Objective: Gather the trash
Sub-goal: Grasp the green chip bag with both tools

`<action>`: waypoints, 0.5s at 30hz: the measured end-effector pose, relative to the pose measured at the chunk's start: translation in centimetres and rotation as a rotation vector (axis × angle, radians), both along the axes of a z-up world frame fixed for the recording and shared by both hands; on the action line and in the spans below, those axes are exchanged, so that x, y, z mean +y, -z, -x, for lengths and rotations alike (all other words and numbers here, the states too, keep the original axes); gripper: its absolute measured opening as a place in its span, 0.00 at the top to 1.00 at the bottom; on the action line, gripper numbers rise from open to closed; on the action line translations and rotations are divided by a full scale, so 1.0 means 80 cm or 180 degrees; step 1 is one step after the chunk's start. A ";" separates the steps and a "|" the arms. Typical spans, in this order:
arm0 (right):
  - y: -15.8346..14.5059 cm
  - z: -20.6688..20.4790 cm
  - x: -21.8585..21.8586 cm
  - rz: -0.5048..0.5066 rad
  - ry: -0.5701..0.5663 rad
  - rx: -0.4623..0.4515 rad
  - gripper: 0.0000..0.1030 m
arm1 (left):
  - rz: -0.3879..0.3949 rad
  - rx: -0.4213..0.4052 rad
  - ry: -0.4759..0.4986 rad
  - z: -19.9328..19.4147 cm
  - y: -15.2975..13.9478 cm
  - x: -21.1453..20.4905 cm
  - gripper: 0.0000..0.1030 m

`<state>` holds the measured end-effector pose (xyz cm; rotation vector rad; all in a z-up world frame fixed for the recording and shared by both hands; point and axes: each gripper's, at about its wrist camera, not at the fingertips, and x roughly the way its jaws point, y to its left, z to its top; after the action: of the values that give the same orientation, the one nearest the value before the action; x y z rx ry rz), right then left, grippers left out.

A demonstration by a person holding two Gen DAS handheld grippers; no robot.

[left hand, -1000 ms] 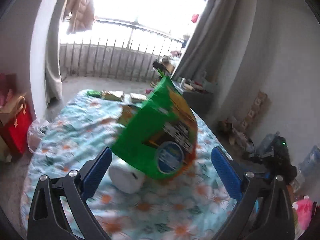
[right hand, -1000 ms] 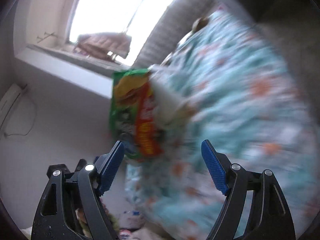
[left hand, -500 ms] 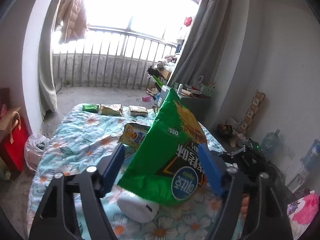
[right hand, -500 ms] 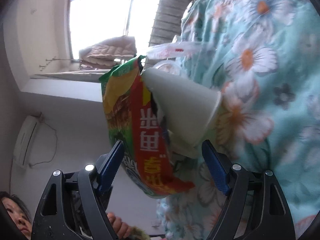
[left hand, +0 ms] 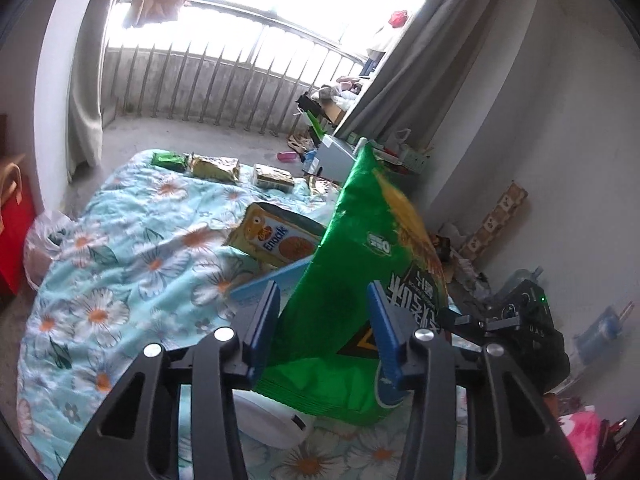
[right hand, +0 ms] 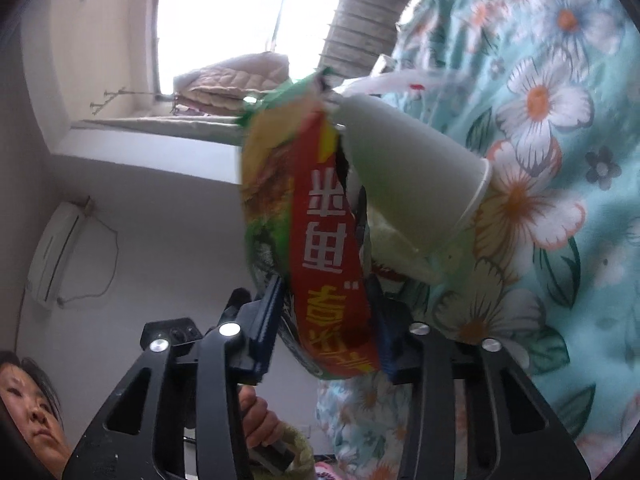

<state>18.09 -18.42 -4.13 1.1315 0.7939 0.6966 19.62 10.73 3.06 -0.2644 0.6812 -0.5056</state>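
Note:
A green chip bag [left hand: 360,264] stands upright on the floral bedspread [left hand: 120,260], leaning over a white paper cup [left hand: 272,420] that lies on its side. My left gripper [left hand: 324,332] has the bag's lower part between its blue pads, which touch it while the jaws are closing. From the other side, the bag's red and green face [right hand: 316,216] fills my right gripper [right hand: 326,316], whose jaws are also closing and pressing on it. The cup [right hand: 420,184] lies just right of the bag there.
An orange snack box [left hand: 276,236] and a flat blue item [left hand: 272,280] lie behind the bag. Several wrappers [left hand: 216,168] sit at the bed's far edge. A red bag [left hand: 16,232] stands on the floor at left. A person's hand [right hand: 260,420] shows below.
Both grippers have moved in on the chip bag from opposite sides. Their jaws have narrowed from wide open until the pads meet the bag.

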 end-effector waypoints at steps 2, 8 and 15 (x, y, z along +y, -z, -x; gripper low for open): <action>-0.011 0.007 -0.004 0.0051 0.0023 -0.0059 0.70 | 0.0051 0.0008 0.0054 0.007 -0.003 -0.003 0.58; -0.044 0.050 -0.030 0.0194 0.0141 -0.0205 0.73 | 0.0159 0.0064 0.0324 0.038 -0.011 -0.028 0.58; -0.053 0.110 -0.053 0.0414 0.0359 0.0085 0.68 | 0.0265 0.0284 0.0831 0.085 -0.003 -0.076 0.58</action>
<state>9.28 -22.63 0.07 1.0607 0.7804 0.5292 12.80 4.63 3.27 -0.2789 0.7876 -0.7761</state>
